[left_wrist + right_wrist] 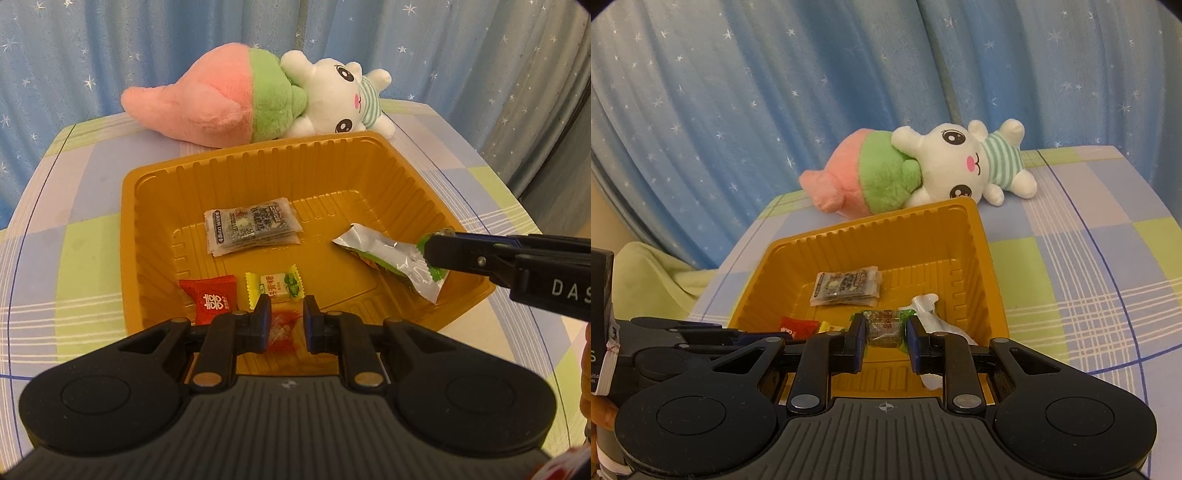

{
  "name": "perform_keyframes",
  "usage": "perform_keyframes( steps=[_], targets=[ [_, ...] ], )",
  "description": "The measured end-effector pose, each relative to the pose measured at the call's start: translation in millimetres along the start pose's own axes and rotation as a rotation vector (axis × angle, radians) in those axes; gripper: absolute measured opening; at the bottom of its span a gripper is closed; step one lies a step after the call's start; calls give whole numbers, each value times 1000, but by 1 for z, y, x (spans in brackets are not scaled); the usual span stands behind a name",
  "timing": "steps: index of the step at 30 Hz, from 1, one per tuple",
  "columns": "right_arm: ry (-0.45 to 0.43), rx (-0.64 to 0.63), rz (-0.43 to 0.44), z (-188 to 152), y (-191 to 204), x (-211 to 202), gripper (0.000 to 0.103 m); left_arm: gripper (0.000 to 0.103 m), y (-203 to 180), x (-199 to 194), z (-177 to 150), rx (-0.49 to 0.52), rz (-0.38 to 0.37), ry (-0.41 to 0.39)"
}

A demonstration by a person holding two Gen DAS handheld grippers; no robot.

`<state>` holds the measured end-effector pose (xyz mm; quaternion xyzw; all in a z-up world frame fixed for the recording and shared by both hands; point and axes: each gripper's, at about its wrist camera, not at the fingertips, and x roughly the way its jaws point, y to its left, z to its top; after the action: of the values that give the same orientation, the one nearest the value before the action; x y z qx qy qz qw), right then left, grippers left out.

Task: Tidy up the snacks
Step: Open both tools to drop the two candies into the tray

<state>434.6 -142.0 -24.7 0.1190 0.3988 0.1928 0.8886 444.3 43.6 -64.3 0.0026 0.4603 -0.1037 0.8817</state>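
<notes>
Left gripper (284, 319): clenched on a small sweet in a red and clear wrapper (283, 328), which is pinched between the pads. It is held over the near edge of the tray, probably so that it can be let go among the other sweets.

Right gripper (885, 330): clenched on a small brown sweet with green wrapper ends (884, 326). In the left wrist view it reaches in from the right, over the right side of the tray, above the silver packet.

Tray (155, 177): an orange plastic tray with ribbed walls, set on the bench (81, 236) as the one place where the snacks are being gathered.

Dark packets (251, 225): a small stack of flat packets, laid near the middle of the tray floor.

Red sweet (212, 299): laid at the near left of the tray floor, just beside the yellow sweet.

Yellow sweet (275, 290): laid to the right of the red one, just ahead of the left gripper's fingertips; small sweets appear to be grouped on this near side.

Silver packet (384, 254): a longer packet, lying at an angle on the right of the tray, partly under the right gripper.

Soft toy (325, 99): a white plush with a pink and green part, lying on the far side of the bench behind the tray, apart from the snacks.

Progress: two sweets are yet to be put down; none are seen loose on the bench.
</notes>
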Motion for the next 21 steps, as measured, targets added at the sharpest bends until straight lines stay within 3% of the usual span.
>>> perform_keyframes(
  steps=[8,21],
  targets=[
    [1,-6,-2,4,0,5,24,25,3,-4,5,-19,-11,-28],
    [7,-34,-10,17,5,24,24,26,13,-17,14,-40,14,-79]
  ],
)
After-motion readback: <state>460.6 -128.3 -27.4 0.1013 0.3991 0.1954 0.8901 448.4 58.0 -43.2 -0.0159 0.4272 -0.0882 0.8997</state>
